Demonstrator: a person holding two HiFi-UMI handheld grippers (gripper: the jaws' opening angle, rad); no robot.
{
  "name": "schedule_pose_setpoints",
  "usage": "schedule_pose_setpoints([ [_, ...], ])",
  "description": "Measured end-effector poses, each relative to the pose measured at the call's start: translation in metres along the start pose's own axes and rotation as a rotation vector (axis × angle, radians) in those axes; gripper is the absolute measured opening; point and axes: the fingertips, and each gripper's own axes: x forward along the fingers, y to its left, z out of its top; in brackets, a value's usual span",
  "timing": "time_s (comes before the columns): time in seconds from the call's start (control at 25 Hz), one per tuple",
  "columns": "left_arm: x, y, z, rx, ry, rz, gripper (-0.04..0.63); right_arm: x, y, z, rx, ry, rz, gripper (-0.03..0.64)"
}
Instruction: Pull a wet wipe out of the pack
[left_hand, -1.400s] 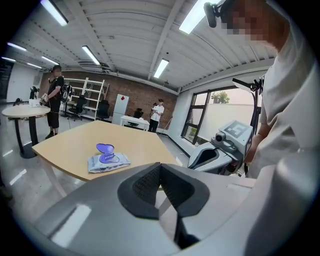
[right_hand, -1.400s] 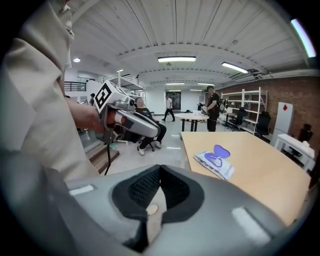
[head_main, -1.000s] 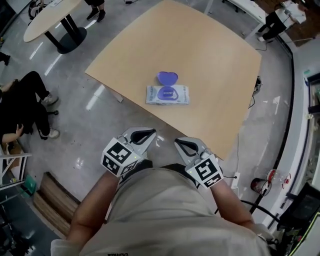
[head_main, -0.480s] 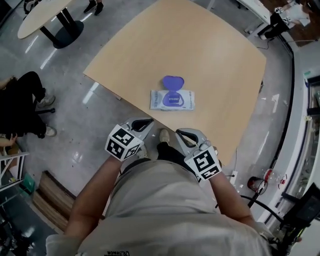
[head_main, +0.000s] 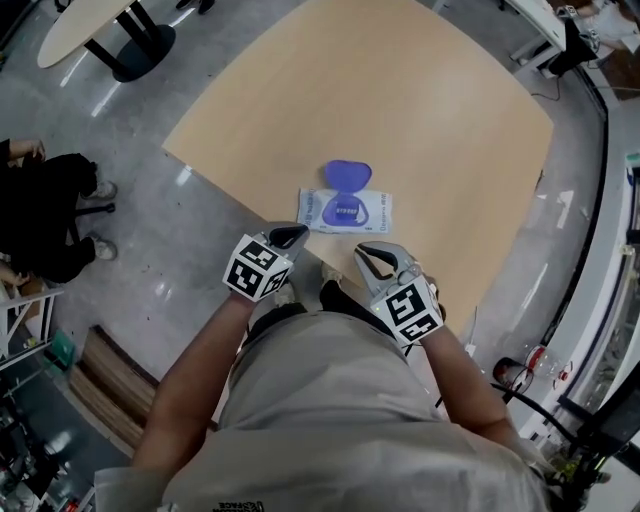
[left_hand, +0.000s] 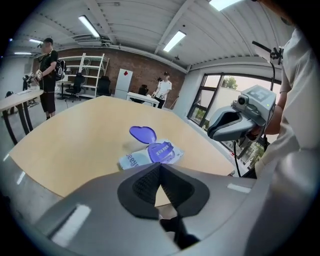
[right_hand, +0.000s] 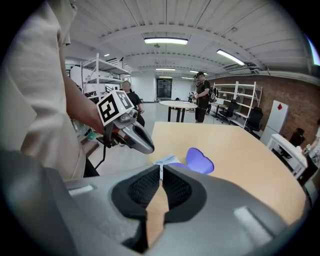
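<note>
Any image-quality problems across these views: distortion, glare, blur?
Head view: sharp; table edges bowed by the wide lens, glare streaks on the floor. Left gripper view: strong fisheye, dark corners; left tool fills the lower half, wipe pack crisp. Right gripper view: same fisheye; ceiling light blown out, right tool hides most of the pack.
</note>
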Motion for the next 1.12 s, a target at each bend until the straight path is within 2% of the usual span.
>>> schedule_pose_setpoints([
  [0.4,0.052,0.038,-0.021,-0.067,0.084,0.083,0.005,0.028,-0.052,-0.043,-0.02,0.078,0.034,0.012],
  [0.8,0.053,0.041,-0.033,-0.093,0.119,0.117,0.005,0.055,-0.06,-0.065,-0.06,0.137,0.064,0.026],
  [1.12,0.07,0.045,-0.036,-0.099,0.144,0.132,0.005,0.078,-0.075,-0.083,-0.063,0.159,0.079,0.067],
])
